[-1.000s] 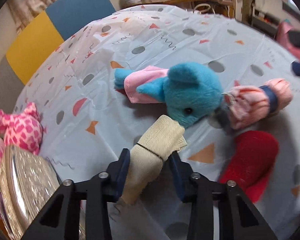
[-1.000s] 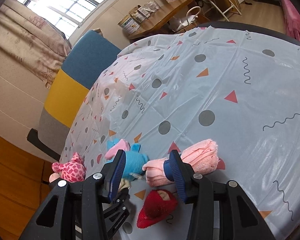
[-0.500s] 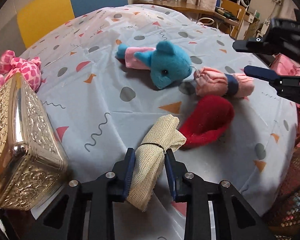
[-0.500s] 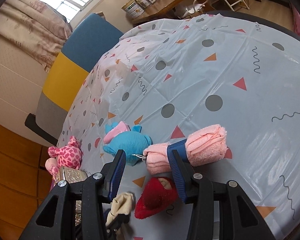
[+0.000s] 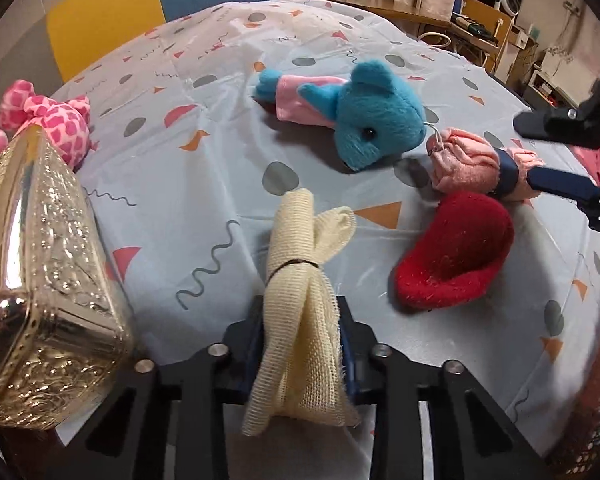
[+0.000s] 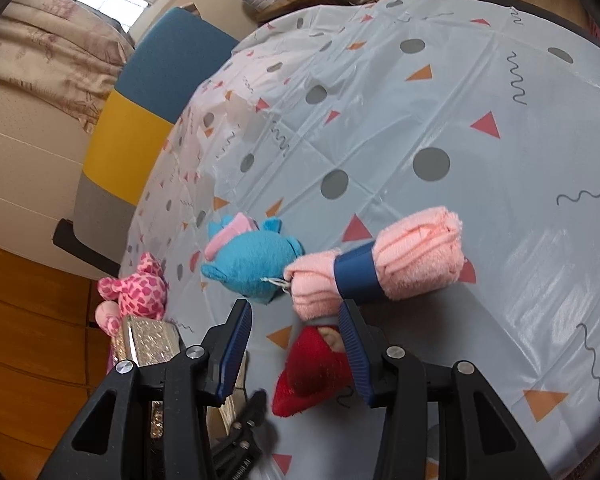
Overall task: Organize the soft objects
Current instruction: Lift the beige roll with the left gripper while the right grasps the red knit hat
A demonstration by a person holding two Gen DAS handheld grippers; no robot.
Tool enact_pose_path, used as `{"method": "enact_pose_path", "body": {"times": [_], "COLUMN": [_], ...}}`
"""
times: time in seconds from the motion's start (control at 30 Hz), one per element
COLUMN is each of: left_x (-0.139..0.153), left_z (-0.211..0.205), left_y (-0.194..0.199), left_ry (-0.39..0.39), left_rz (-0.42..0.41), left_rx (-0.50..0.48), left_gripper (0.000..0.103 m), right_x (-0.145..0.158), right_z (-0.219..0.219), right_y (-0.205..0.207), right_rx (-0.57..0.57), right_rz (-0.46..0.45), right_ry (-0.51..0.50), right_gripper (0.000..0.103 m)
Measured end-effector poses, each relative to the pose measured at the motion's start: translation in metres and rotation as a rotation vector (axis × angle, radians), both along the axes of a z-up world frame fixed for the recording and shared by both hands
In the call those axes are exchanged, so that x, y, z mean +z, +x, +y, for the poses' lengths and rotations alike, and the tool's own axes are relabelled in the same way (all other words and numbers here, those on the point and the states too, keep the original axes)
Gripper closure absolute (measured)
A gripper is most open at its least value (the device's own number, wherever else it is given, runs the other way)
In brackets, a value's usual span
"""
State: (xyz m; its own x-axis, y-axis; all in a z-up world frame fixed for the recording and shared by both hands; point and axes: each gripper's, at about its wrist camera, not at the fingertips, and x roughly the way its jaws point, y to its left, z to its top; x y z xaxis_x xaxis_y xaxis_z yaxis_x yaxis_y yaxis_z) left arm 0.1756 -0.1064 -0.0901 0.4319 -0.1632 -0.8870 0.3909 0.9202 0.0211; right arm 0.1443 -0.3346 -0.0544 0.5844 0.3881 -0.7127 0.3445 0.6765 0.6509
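1. Soft objects lie across the table [image 5: 204, 184], which wears a pale cloth printed with dots and triangles: a blue plush animal in a pink top [image 5: 364, 120], a rolled pink towel with a dark blue band [image 5: 472, 164] and a red felt hat [image 5: 456, 256] sit close together towards its right edge.
2. A cream woven cloth bundle tied with a thin dark band [image 5: 304, 304] is clamped in the left hand-held gripper [image 5: 302, 344], its long axis running straight out along the fingers, above the near edge.
3. An embossed silver metal box [image 5: 40, 280] stands just left of that bundle at the near-left corner, a pink spotted plush toy [image 5: 48, 120] behind it; I would guess the bundle goes that way.
4. The right hand-held gripper [image 6: 296, 344] hovers with jaws apart and empty; the towel lies crosswise just beyond its tips, the hat below them, so it is the nearer.
5. No writing on these things can be read.
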Motion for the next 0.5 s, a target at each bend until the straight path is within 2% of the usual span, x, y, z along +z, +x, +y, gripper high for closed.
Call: {"method": "enact_pose_path", "body": {"times": [0.13,0.2,0.3,0.37,0.4,0.5], "left_x": [-0.001,0.0,0.001,0.003,0.006,0.025], "left_z": [0.002,0.002,0.001,0.003,0.005,0.005], "left_y": [-0.002,-0.003,0.0,0.002,0.003,0.003], "left_ry": [0.007,0.007,0.01,-0.01,-0.032,-0.084], "left_rz": [-0.017,-0.013,-0.004,0.014,0.024,0.009], "left_rx": [0.004,0.006,0.011,0.025,0.034,0.034], "left_gripper": [0.075,0.082,0.086,0.086,0.087,0.087], "right_x": [-0.007,-0.015,-0.021,-0.027,-0.03,-0.036], "right_z": [0.005,0.012,0.025,0.034,0.037,0.051], "right_y": [0.002,0.004,0.008,0.012,0.013,0.018], "right_rx": [0.042,0.078,0.142,0.188,0.208,0.267], "right_rz": [0.079,0.136,0.178,0.197,0.204,0.227], "right_ry": [-0.043,-0.045,-0.075,-0.065,-0.062,-0.093], "right_gripper": [0.057,0.057,0.057,0.052,0.045,0.043]}}
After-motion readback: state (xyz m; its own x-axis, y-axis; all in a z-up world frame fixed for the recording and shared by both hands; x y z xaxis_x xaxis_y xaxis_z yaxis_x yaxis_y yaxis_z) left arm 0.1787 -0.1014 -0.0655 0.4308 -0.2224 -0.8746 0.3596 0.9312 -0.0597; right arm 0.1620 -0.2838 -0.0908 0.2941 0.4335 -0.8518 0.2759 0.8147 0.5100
